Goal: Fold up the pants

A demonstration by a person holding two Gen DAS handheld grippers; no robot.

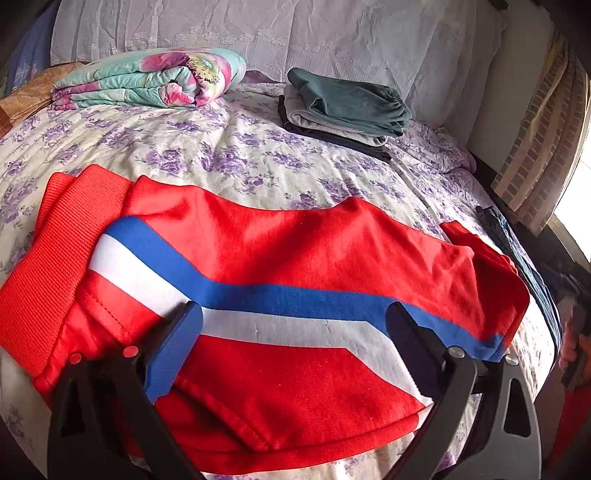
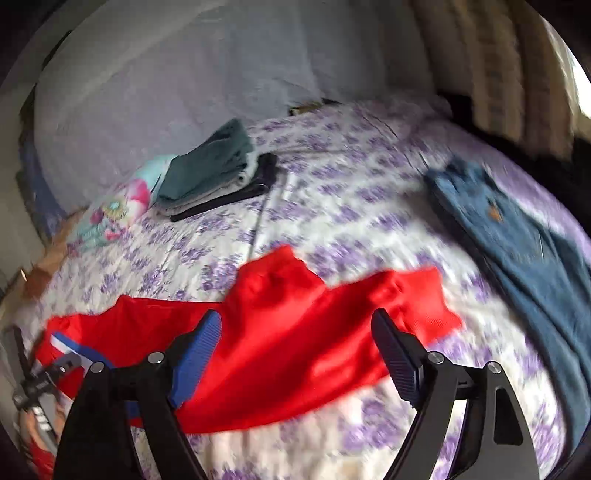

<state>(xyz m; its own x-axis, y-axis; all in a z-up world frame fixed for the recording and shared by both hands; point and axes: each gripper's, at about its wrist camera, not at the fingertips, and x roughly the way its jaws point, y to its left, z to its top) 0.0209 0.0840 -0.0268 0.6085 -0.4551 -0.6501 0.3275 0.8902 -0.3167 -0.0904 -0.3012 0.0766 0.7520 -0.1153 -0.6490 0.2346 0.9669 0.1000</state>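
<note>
Fingers (image 1: pixel 188 317) of both grippers spread above red pants (image 1: pixel 295 251); folded stack (image 1: pixel 343 107), jeans (image 2: pixel 517 236) beyond

Red striped pants (image 1: pixel 280 258), folded, on bed

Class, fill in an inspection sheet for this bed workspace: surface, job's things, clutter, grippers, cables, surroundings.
Surface: bed sheet with purple flowers, wrinkled.
Job's things: red pants lying partly folded across the near side.
Clutter: stack of folded clothes, folded quilt, jeans at the right edge.
Grippers: left gripper open over the pants; right gripper open, nothing gripped.
Cables: nothing seen.
Surroundings: pale headboard cover, curtain.
</note>
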